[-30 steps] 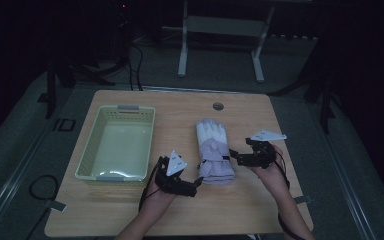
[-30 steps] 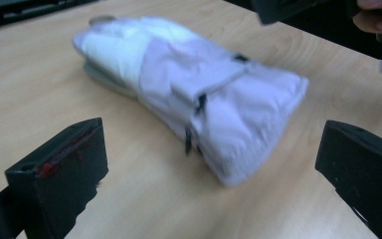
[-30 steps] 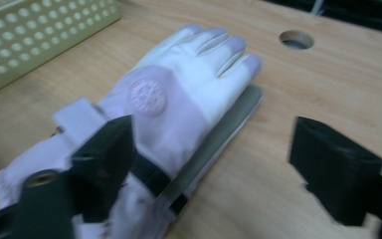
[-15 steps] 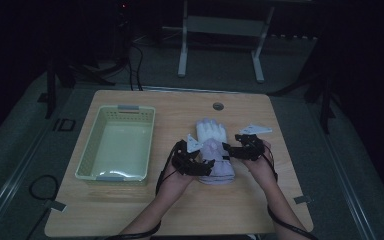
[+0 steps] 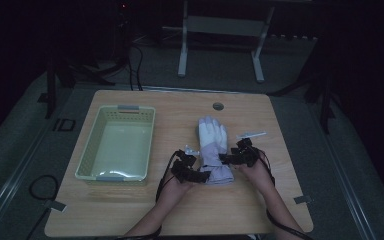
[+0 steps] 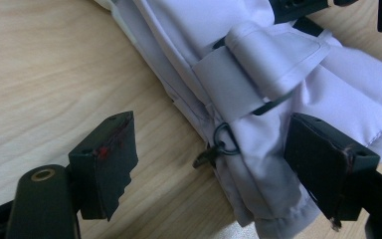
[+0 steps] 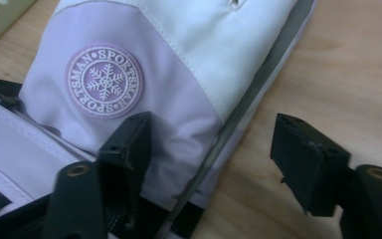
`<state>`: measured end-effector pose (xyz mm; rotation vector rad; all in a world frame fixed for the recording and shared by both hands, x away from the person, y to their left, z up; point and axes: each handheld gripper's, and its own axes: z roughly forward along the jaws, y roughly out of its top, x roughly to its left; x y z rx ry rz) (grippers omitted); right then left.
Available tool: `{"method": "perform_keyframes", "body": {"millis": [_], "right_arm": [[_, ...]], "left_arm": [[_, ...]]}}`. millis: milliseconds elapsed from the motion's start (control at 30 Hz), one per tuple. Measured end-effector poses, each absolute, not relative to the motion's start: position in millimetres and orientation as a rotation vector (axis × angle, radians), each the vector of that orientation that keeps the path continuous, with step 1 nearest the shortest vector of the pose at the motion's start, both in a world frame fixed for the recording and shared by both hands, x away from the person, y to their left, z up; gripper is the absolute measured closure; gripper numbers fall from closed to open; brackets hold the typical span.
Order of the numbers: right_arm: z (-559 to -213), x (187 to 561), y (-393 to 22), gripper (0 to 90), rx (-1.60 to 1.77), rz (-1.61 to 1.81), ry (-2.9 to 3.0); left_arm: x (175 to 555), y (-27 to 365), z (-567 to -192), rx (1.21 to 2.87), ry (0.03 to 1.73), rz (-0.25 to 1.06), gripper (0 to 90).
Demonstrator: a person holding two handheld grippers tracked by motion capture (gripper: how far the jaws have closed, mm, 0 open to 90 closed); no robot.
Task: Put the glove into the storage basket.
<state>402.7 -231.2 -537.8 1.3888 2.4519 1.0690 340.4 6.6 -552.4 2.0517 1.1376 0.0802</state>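
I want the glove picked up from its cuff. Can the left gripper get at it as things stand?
Probably yes: the left gripper is open, its jaws straddling the cuff edge of the glove on the table, with nothing between them.

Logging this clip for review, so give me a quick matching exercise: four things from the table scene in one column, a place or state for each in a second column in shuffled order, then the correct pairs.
Things:
1. basket
2. glove
3. left tongs
4. snowflake badge

Places or states:
A. open, jaws either side of the glove's cuff edge
B. round, on the lilac part of the glove
C. pale green, on the table's left half
D. lying flat mid-table, fingers pointing away from the person

Pairs: 1-C, 2-D, 3-A, 4-B
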Motion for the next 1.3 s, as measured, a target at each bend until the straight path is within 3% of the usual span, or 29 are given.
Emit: {"method": "perform_keyframes", "body": {"millis": [233,267,400,500,1300], "right_arm": [[-544,406,-236,50.8,1.467,1.176,2.509],[-544,406,-235,57.3,1.463,1.177,2.523],[-536,401,-227,76.9,1.393,1.082,2.524],[-531,395,-220,81.1,1.354,1.024,2.494],[-480,379,-210,82.2,1.296,1.129,2.376]], "left_arm": [[348,9,-558,2.049,1.078,-0.060,31.7],[349,10,-558,2.042,1.064,-0.095,42.6],[346,5,-552,2.077,1.035,-0.063,61.8],[343,4,-546,2.102,1.026,-0.048,71.5],[346,21,-493,2.139,0.951,-0.022,74.7]]}}
